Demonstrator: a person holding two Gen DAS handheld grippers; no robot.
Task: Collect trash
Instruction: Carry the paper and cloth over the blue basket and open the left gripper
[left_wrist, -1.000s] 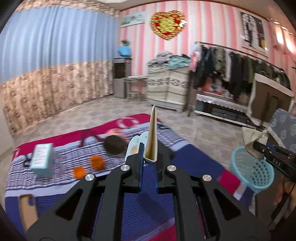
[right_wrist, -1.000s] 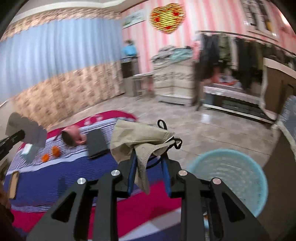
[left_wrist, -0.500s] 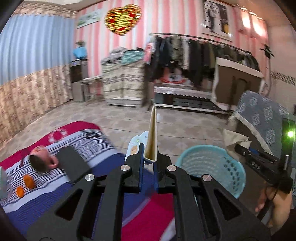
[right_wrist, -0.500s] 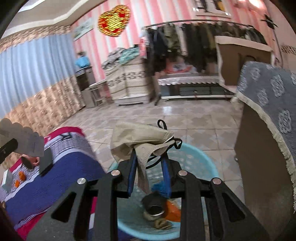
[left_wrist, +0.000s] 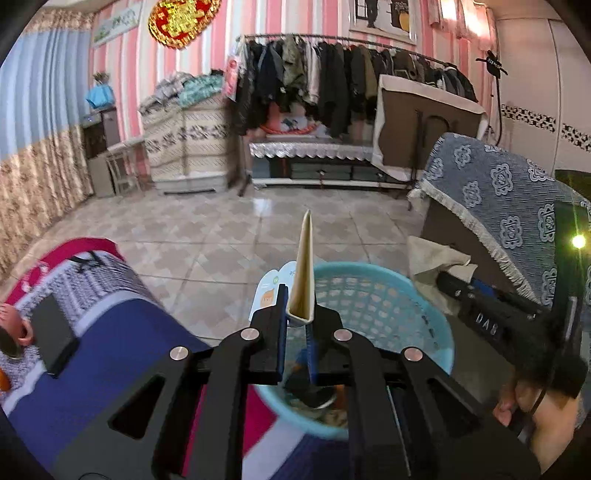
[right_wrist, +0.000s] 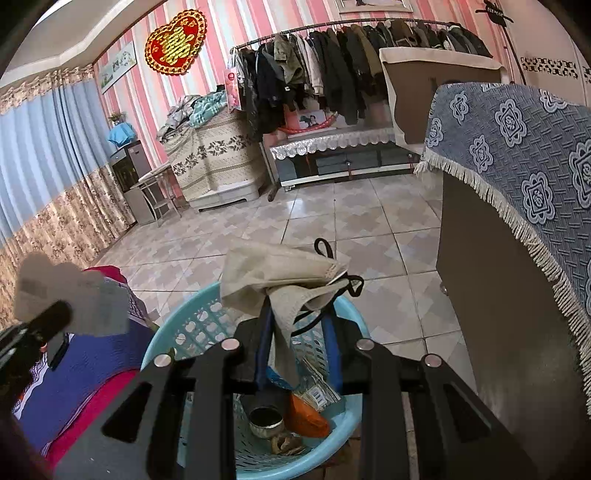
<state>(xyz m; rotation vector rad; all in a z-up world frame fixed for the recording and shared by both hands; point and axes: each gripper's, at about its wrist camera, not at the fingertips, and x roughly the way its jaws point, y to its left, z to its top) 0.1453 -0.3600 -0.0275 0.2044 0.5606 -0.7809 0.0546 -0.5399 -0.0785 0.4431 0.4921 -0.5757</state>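
A light blue plastic basket (left_wrist: 384, 295) stands on the floor beside the bed; it shows in the right wrist view (right_wrist: 177, 332) with a tin, an orange wrapper and scraps inside. My left gripper (left_wrist: 298, 314) is shut on a cream and blue paper package (left_wrist: 304, 266), held above the basket's near rim. My right gripper (right_wrist: 295, 317) hangs over the basket; a beige face mask (right_wrist: 273, 273) with black straps hangs between its jaws, which look slightly apart. The right gripper (left_wrist: 461, 284) also shows at the basket's right side.
A bed with a blue, red and striped blanket (left_wrist: 92, 362) lies left of the basket, with a black phone (left_wrist: 51, 332) on it. A cabinet under a blue patterned cloth (right_wrist: 517, 155) stands right. Tiled floor (left_wrist: 229, 229) and a clothes rack (left_wrist: 332, 85) lie beyond.
Both grippers have swung right from over the bed to above the blue basket, carrying the package and the mask. The right gripper's jaws now look a little wider around the mask.
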